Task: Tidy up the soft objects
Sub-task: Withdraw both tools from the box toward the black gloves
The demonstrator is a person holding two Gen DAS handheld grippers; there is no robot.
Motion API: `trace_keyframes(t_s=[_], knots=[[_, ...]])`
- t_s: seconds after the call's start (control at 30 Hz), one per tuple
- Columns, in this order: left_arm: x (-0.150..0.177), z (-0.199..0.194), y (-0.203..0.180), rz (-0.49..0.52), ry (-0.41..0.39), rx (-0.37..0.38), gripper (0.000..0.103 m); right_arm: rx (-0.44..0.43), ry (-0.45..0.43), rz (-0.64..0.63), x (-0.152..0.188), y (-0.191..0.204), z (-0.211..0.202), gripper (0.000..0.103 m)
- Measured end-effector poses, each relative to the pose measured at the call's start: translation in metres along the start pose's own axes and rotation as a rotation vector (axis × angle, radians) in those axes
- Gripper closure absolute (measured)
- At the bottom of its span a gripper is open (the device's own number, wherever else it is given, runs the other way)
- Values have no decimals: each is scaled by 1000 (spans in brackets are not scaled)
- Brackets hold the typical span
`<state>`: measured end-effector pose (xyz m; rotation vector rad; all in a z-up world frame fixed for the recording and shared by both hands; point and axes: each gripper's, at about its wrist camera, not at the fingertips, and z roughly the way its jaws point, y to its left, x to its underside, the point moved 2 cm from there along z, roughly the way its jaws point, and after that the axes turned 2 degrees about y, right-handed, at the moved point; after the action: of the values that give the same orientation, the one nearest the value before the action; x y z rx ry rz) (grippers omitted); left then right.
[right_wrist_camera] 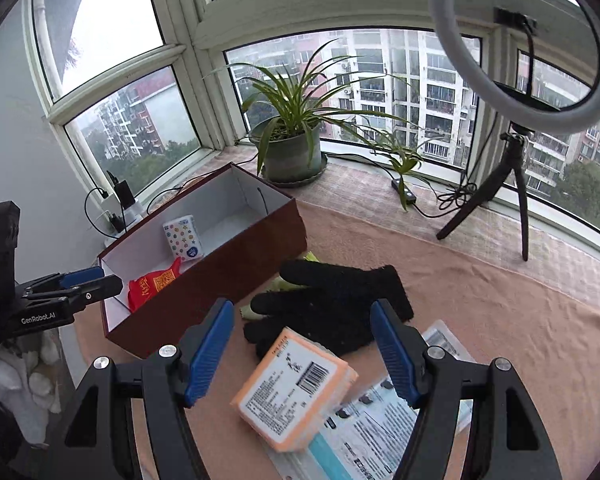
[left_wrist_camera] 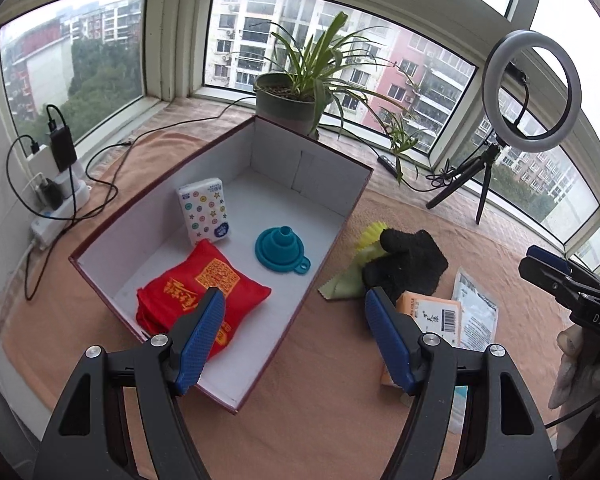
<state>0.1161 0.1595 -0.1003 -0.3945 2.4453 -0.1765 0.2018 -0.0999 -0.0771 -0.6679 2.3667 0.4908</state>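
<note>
orange pack (right_wrist_camera: 296, 392) between open right gripper (right_wrist_camera: 302, 354); black glove (right_wrist_camera: 332, 304) beyond

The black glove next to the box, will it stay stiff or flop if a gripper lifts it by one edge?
The black glove looks like fuzzy knit lying limp and flat, so it will probably droop and fold. It seems light for its size. Its nap should grip the pads rather than slip. It rests partly on a yellow-green cloth, which might drag along.

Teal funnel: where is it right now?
In the left wrist view the teal funnel sits on the floor of the open box, near its right wall, right of the tissue pack and beyond the red pouch.
</note>
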Motion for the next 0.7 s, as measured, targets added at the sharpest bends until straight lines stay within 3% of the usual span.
trace_keyframes(t_s=[0.2,0.43,0.5,0.57,0.7], knots=[[21,0,-26,-10,27,24,30,57,-56,21,28,-43,-32,36],[44,-1,-51,-30,54,39,30,61,50,75,36,-89,-26,36],[49,-3,-56,-36,55,37,30,30,88,62,34,-93,-16,44],[55,-7,-58,-52,57,38,30,-3,151,50,34,-94,2,63],[63,-14,-61,-83,46,23,30,-42,269,-11,33,-88,45,73]])
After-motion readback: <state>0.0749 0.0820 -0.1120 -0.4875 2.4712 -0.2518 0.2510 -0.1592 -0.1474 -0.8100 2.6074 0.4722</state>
